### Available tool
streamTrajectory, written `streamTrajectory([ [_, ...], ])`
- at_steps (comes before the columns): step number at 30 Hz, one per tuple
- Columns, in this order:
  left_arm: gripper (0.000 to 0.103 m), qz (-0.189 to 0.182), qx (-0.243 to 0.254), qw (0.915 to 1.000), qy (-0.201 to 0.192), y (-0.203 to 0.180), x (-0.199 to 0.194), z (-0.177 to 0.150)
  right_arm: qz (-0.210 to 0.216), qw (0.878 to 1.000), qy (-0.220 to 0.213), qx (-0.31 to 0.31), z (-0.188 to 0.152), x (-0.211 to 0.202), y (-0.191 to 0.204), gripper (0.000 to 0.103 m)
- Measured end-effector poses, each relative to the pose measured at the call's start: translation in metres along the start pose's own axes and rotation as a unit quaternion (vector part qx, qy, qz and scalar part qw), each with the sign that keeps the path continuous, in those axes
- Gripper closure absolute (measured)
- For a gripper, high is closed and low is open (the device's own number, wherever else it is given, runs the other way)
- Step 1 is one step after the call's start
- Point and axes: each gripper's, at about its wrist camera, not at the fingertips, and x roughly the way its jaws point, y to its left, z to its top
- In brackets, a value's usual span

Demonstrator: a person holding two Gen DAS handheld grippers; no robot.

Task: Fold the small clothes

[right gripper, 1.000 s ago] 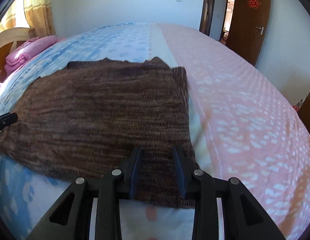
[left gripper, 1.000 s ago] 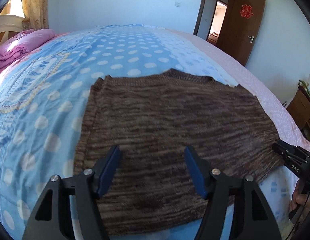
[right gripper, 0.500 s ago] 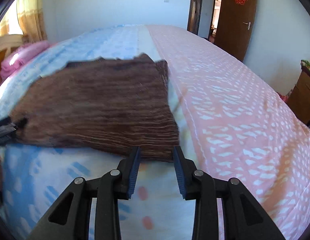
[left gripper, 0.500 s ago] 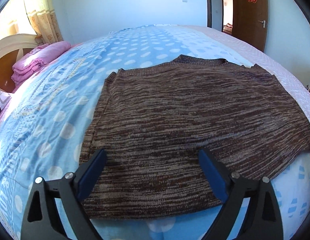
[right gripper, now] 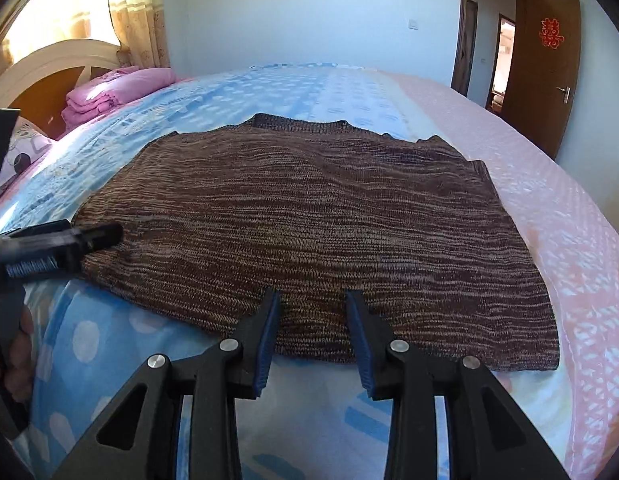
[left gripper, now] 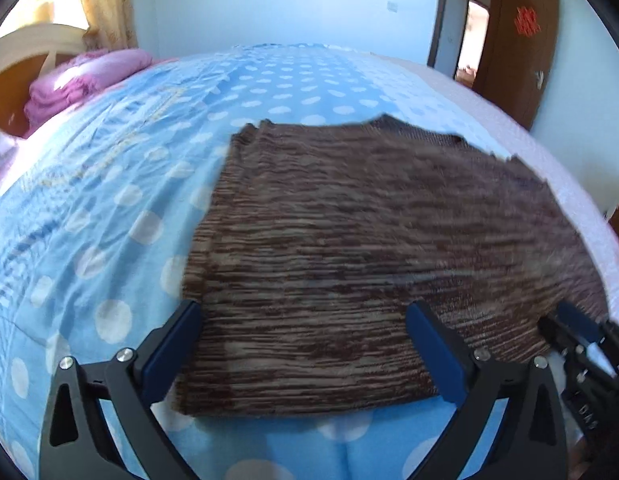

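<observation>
the left tongs [left gripper: 305, 344] stand wide apart over the near hem of a brown knit sweater [right gripper: 309, 216], and the right tongs [right gripper: 312, 320] are apart, narrower, at the same hem, holding nothing. the sweater lies flat on the bed [right gripper: 557, 216], neckline far, across blue dotted and pink covers. beyond, folded pink bedding [right gripper: 117, 88] sits by the headboard, and a red paper character [right gripper: 551, 33] marks the brown door [right gripper: 549, 92].

The left gripper [left gripper: 305, 344] hovers low at the near hem of the brown sweater [left gripper: 381, 248], jaws spread wide across its left portion. The right gripper [right gripper: 312, 316] sits at the same hem further right, jaws parted more narrowly, with the fingertips [right gripper: 271, 300] over the sweater's edge.
</observation>
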Motion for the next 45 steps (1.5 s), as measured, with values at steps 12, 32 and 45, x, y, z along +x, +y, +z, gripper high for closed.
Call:
streamTrajectory([
  [12, 0.021, -0.096, -0.177, 0.9795, 0.014, 0.065, 0.033, 0.033, 0.032, 0.999, -0.021, 0.019, -0.006, 0.003, -0.004, 0.059],
  [32, 0.023, -0.176, -0.227, 0.9579, 0.004, 0.052, 0.039, 0.031, 0.073, 0.996, -0.03, 0.037, -0.006, 0.007, -0.012, 0.051],
  [45, 0.081, -0.108, -0.054, 0.9907, -0.062, -0.025, 0.003, 0.049, 0.093, 0.994, -0.036, 0.053, -0.007, 0.008, -0.018, 0.051],
])
